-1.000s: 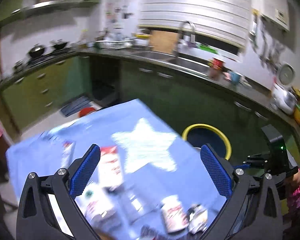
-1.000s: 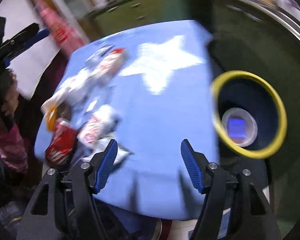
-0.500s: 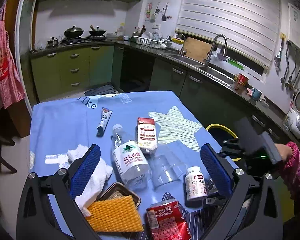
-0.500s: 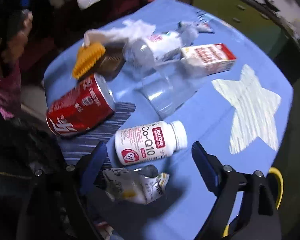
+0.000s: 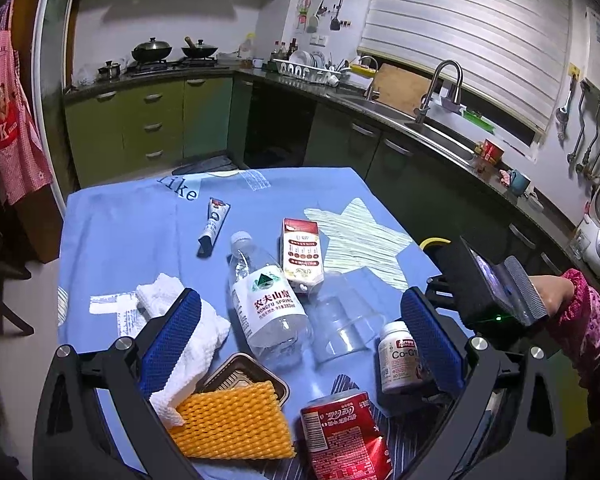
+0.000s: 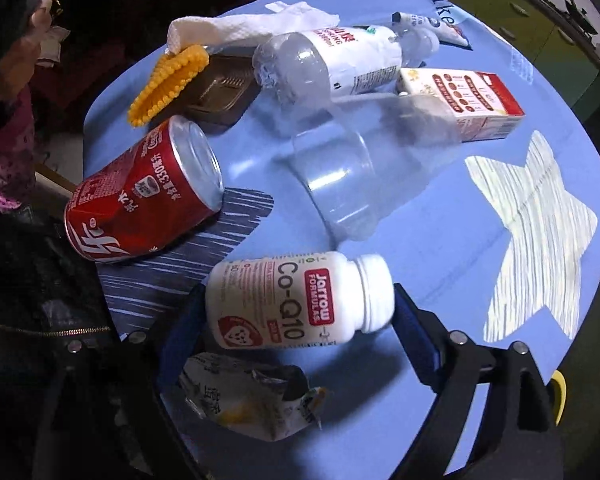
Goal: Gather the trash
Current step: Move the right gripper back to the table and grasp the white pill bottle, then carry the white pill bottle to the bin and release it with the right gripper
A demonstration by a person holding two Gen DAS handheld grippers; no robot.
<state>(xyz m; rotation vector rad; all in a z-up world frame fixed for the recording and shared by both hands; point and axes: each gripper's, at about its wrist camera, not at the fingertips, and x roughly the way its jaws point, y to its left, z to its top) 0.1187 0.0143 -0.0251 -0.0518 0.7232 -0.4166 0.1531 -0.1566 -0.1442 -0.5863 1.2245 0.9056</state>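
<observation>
1. The white Co-Q10 pill bottle (image 6: 296, 300) lay on its side on the blue tablecloth (image 6: 440, 220), cap toward 3 o'clock in the right wrist view, right between the blue pads of the right gripper (image 6: 296, 344).
2. That gripper's jaws had just been opening and stood wide apart, one pad at each end of the bottle; whether either pad touched it couldn't be made out.
3. A crumpled snack wrapper (image 6: 252, 396) sat just beside the bottle at 6 o'clock, also inside the jaw gap.
4. At 10 o'clock from the bottle lay a dented red cola can (image 6: 144, 192) on its side, resting partly on a dark striped patch of the cloth.
5. At 12 o'clock was a clear plastic cup (image 6: 340, 176) tipped over, and past it a water bottle (image 6: 332, 60) and a milk carton (image 6: 464, 100), both lying flat.
6. Farther toward 11 o'clock: a yellow foam net (image 6: 168, 84) leaning on a small foil tray (image 6: 224, 92), with a white paper towel (image 6: 252, 24) behind.
7. A small tube (image 5: 214, 226) lay apart from the pile near the far side of the table.
8. The left gripper (image 5: 300, 344) hung over the pile with its jaws spread wide, nothing between the pads.
9. A yellow bin rim (image 5: 434, 242) peeked out past the table edge at 3 o'clock in the left wrist view.
</observation>
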